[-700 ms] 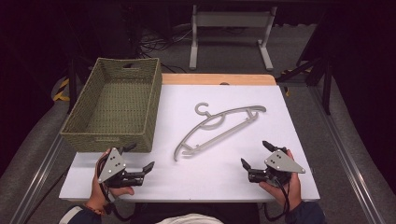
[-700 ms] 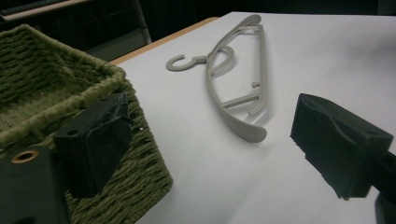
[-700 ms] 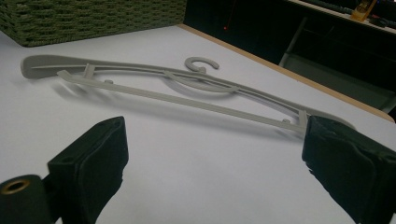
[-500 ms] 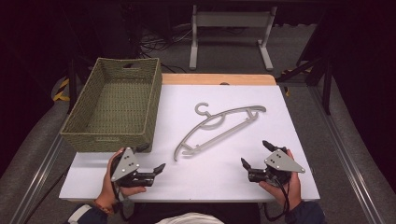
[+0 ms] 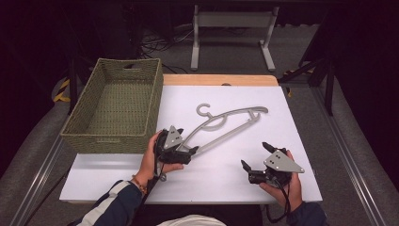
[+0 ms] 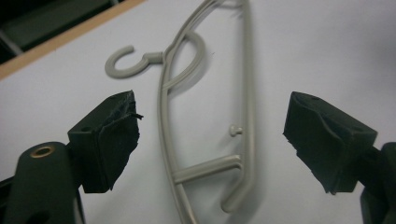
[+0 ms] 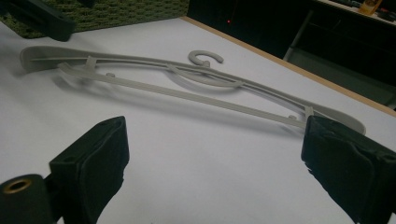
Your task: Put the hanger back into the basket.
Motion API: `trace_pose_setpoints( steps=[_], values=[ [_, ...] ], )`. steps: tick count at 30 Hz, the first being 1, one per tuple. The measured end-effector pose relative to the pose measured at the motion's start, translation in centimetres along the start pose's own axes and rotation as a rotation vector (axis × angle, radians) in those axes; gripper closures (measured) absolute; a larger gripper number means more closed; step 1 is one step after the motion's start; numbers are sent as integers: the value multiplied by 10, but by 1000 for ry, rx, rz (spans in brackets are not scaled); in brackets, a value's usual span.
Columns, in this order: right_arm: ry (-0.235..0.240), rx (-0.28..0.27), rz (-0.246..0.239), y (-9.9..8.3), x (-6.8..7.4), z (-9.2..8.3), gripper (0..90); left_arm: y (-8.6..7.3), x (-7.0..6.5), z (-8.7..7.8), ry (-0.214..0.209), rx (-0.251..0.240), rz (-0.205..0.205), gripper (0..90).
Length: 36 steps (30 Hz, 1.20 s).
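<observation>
Hanger (image 5: 230,123) end under left gripper (image 5: 188,151).

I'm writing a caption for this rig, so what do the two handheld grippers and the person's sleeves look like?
Both are black. The left gripper and the right gripper each carry a grey three-cornered plate on top, and their jaws end in black, worn-looking pads. A dark cable trails from the right one. The left sleeve is dark blue with white stripes, with a bracelet at the wrist; the right sleeve is dark blue.

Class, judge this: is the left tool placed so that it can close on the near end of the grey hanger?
Probably yes. The left tool stands open with the hanger lying flat between its pads, untouched, and nothing blocks it.
</observation>
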State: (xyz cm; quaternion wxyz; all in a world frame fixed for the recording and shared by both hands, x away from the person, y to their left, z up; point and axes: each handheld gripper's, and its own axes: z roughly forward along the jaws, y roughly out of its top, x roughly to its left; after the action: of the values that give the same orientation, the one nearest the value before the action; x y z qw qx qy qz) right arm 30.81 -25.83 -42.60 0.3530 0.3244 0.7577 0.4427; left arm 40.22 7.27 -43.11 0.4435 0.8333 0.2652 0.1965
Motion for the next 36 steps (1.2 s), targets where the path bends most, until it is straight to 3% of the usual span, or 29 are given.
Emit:
trace_pose_setpoints(
  steps=[1, 6, 9, 12, 13, 16, 19, 23, 26, 28, 30, 31, 33, 36],
  values=[
    [1, 3, -3, 0, 0, 0, 85, 2, 2, 9, 8, 43, -8, 194],
    [0, 22, -24, 0, 3, 1, 90, 2, 12, 34, 49, 109, -50, 233],
    [-1, 29, -31, 0, 4, 2, 92, -2, 20, 42, 42, 144, -91, 282],
    [2, 41, -25, 0, 3, 4, 92, -5, 26, 48, 40, 192, -92, 363],
    [3, 47, -23, -1, 3, 4, 92, -7, 29, 49, 28, 205, -112, 388],
    [0, 61, -23, -1, 3, 5, 93, -9, 32, 51, 2, 214, -142, 444],
    [2, 67, -17, -1, 2, 6, 94, -7, 32, 51, -15, 224, -123, 489],
    [8, 86, -10, -2, 2, 8, 94, -3, 32, 49, -38, 252, -113, 708],
    [12, 92, -1, -3, 1, 8, 94, -3, 32, 45, -50, 275, -116, 774],
    [17, 95, 5, -3, 0, 8, 94, -3, 32, 43, -60, 287, -120, 775],
    [18, 99, 12, -3, 0, 8, 94, -1, 29, 38, -66, 331, -91, 774],
    [22, 101, 14, -3, -1, 8, 94, -1, 29, 38, -66, 331, -91, 774],
    [25, 103, 17, -3, -1, 8, 94, 3, 22, 33, -71, 401, -51, 774],
    [26, 101, 13, -3, -1, 7, 94, 6, 17, 32, -54, 435, -9, 775]
  ],
)
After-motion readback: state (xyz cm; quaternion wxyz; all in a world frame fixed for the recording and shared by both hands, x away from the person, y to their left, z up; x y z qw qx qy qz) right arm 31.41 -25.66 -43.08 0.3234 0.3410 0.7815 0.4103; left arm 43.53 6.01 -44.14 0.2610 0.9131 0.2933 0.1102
